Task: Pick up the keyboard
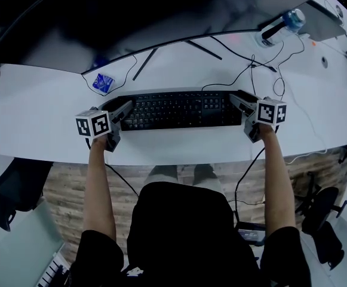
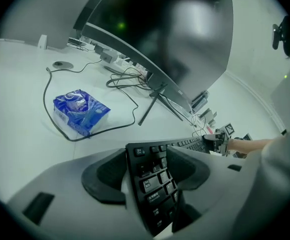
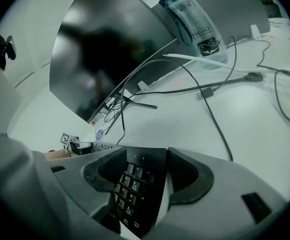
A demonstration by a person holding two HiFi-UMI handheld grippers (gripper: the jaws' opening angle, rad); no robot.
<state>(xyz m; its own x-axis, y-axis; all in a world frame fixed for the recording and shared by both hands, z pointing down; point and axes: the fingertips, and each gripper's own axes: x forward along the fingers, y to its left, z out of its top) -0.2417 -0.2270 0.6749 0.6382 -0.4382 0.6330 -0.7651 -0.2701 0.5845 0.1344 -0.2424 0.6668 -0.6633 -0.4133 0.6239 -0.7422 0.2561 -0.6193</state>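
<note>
A black keyboard [image 1: 179, 109] lies flat on the white desk [image 1: 36, 124], in front of the monitor. My left gripper [image 1: 124, 109] is at its left end and my right gripper [image 1: 240, 102] at its right end. In the left gripper view the keyboard's left end [image 2: 154, 184] stands between the two pads of the left gripper [image 2: 144, 166]. In the right gripper view the number-pad end [image 3: 130, 194] sits between the pads of the right gripper [image 3: 147, 171]. Both grippers are open and straddle the keyboard; I see no pad pressing on it.
A large curved monitor [image 1: 131, 17] spans the back of the desk. A blue tissue pack [image 1: 103, 82] lies behind the keyboard's left end, and a water bottle [image 1: 281, 26] stands at the back right. Black cables [image 1: 251, 70] trail over the desk's right side. The desk's front edge is close behind my hands.
</note>
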